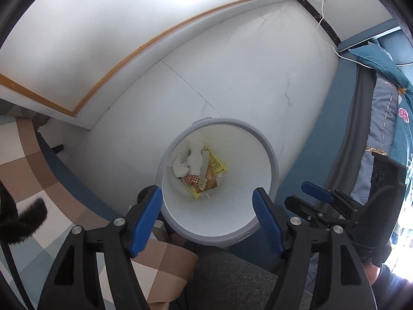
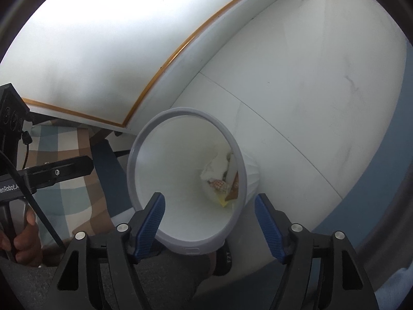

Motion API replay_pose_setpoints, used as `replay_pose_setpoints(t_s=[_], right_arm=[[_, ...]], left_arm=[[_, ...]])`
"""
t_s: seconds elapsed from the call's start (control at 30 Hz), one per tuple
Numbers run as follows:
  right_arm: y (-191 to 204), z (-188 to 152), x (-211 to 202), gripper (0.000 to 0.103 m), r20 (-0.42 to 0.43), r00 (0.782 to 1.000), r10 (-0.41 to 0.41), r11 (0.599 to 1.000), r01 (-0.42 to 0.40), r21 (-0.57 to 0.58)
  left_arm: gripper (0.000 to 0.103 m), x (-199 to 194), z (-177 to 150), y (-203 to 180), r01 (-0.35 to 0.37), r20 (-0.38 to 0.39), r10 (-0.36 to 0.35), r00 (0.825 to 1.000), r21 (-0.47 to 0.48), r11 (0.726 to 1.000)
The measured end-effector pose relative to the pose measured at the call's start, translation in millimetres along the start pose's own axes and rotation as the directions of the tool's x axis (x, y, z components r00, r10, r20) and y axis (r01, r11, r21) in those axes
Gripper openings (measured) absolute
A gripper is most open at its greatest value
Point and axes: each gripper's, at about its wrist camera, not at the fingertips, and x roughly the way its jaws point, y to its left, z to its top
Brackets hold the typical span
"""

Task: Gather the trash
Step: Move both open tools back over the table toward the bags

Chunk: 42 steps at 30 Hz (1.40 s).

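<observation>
A white trash bin with a grey rim stands on the white floor. At its bottom lie crumpled white tissues, a yellow wrapper and a red-and-white checked wrapper. My left gripper hangs over the bin's mouth, pointing steeply down, open, with nothing between its blue pads. The right wrist view shows the same bin from the side, with the tissues deep inside. My right gripper is also open and empty above the near rim. One of its blue fingers shows at the right of the left wrist view.
A bed with blue patterned bedding runs along the right, and a white cable trails to a wall socket. A white panel with orange trim curves behind the bin. Checked fabric lies left. A grey trouser leg is below.
</observation>
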Motion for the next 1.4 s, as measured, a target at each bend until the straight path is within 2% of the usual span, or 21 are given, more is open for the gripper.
replay_pose_setpoints(t_s=[0.17, 0.23, 0.33, 0.53, 0.63, 0.77, 0.97, 1.03, 1.17, 1.27, 1.4], right_arm=[[9.7, -1.8, -6.6, 0.088, 0.003, 1.0, -0.004, 0.999, 0.004, -0.036], [12.3, -2.3, -10.2, 0.088, -0.002, 1.0, 0.007, 0.999, -0.007, -0.039], [17.4, -2.8, -17.9, 0.095, 0.0, 1.0, 0.01, 0.998, -0.01, -0.056], [25.6, -1.2, -37.2, 0.099, 0.026, 1.0, 0.001, 0.998, 0.0, -0.061], [28.4, -0.7, -50.5, 0.099, 0.044, 0.999, 0.032, 0.998, -0.03, -0.047], [40.2, 0.8, -72.2, 0.099, 0.093, 0.995, 0.035, 0.997, -0.029, -0.067], [66.0, 3.2, -108.0, 0.099, 0.17, 0.985, 0.033, 0.994, -0.015, -0.105], [83.5, 5.1, -123.5, 0.099, 0.192, 0.98, 0.052, 0.989, -0.024, -0.144], [129.8, 4.4, -160.3, 0.099, 0.272, 0.958, 0.094, 0.967, -0.023, -0.254], [174.4, 1.6, -184.5, 0.099, 0.323, 0.935, 0.147, 0.941, -0.032, -0.337], [231.1, -7.1, -202.8, 0.099, 0.356, 0.908, 0.222, 0.902, -0.052, -0.429]], left_arm=[[0.074, -14.4, -6.1, 3.8, -0.058, 0.063, 0.06, 0.996, -0.027, 0.998], [0.074, -24.0, -10.1, 4.8, -0.102, 0.108, 0.105, 0.989, -0.037, 0.994], [0.078, -39.2, -15.8, 5.9, -0.136, 0.161, 0.144, 0.976, -0.06, 0.989], [0.083, -75.8, -25.9, 8.1, -0.174, 0.269, 0.197, 0.943, -0.104, 0.979], [0.083, -95.9, -32.6, 8.5, -0.17, 0.331, 0.206, 0.921, -0.136, 0.976], [0.083, -128.8, -48.7, 6.7, -0.181, 0.43, 0.234, 0.872, -0.161, 0.97], [0.085, -172.8, -76.1, 20.9, -0.171, 0.536, 0.279, 0.797, -0.243, 0.955], [0.085, -189.4, -88.9, 30.8, -0.164, 0.574, 0.304, 0.76, -0.283, 0.945], [0.085, -227.9, -120.9, 48.7, -0.166, 0.669, 0.354, 0.654, -0.33, 0.929], [0.085, -251.5, -141.9, 61.8, -0.192, 0.701, 0.406, 0.586, -0.366, 0.91], [0.085, -283.1, -173.2, 86.2, -0.179, 0.723, 0.45, 0.524, -0.424, 0.888]])
